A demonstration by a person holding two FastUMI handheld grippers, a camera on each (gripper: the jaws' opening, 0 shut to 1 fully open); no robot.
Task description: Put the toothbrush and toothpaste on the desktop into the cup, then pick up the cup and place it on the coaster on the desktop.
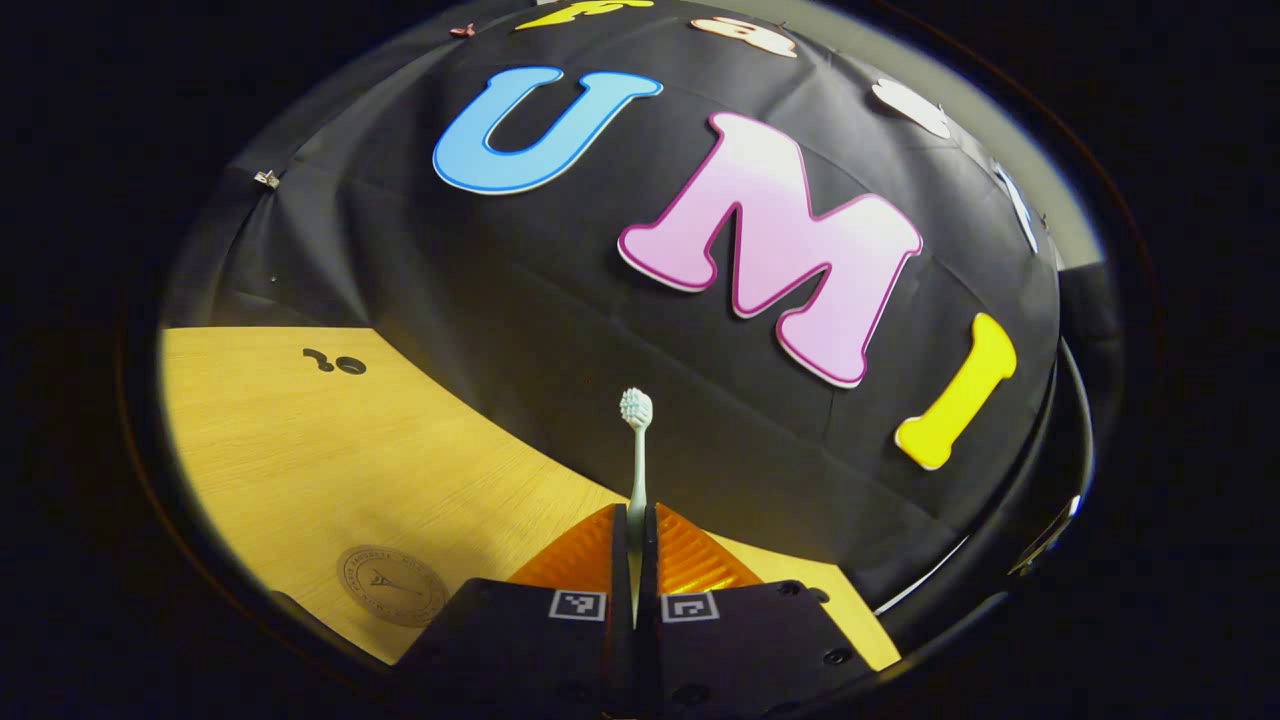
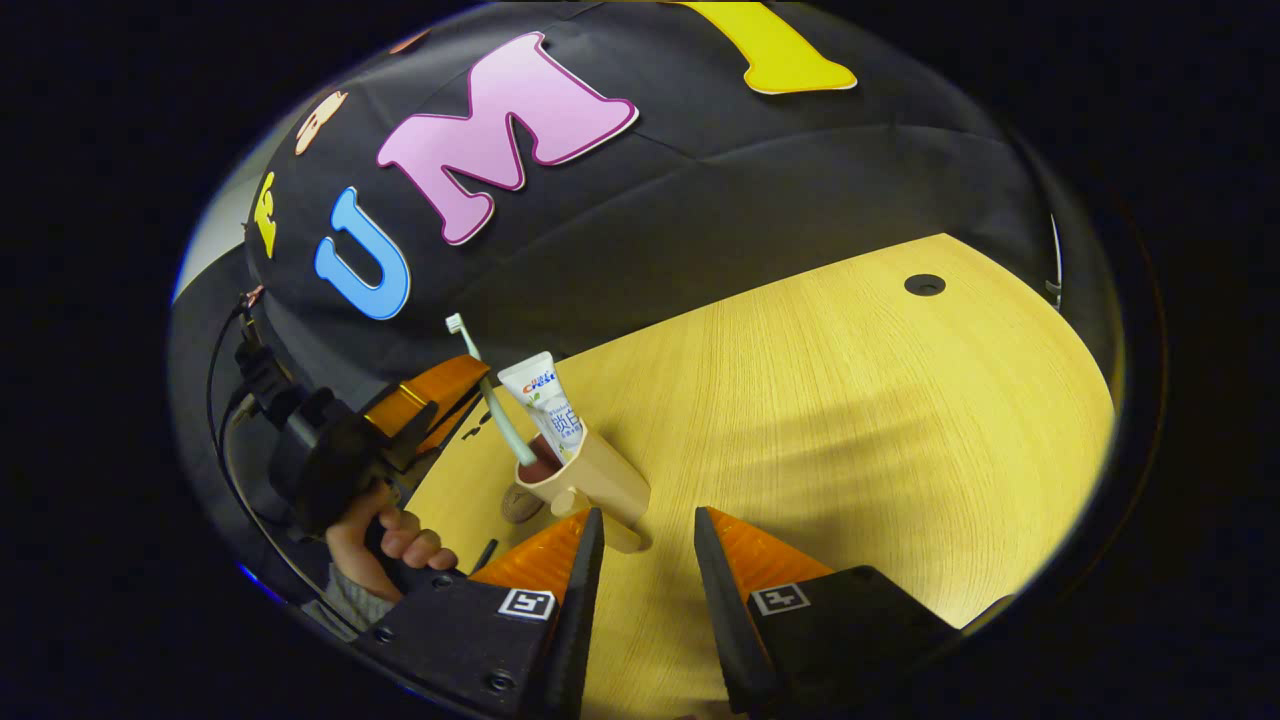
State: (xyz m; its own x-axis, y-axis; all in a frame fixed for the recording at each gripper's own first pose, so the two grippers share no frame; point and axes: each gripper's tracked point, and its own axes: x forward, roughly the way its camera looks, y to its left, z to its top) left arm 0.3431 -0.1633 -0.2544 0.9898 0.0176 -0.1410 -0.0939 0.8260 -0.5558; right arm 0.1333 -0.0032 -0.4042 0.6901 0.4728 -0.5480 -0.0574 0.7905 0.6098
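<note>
Left gripper (image 1: 637, 520): fingers closed on the toothbrush (image 1: 636, 450) handle; bristle head points up toward the booth wall.
Toothbrush, right gripper view: lower end inside the cup (image 2: 590, 482), leaning left.
Toothpaste (image 2: 545, 405): standing in the cup, tilted.
Cup: on the wooden desktop (image 2: 850, 400), just ahead of the right gripper (image 2: 645, 525).
Right gripper: fingers apart, holding nothing.
Coaster (image 1: 392, 585): round, flat on the desktop, left of the left gripper.
Hand (image 2: 385, 545): grips the left gripper's handle.

mint toothbrush (image 1: 637, 455), beige cup (image 2: 598, 483) — wood-grain desktop (image 2: 850, 400)
</note>
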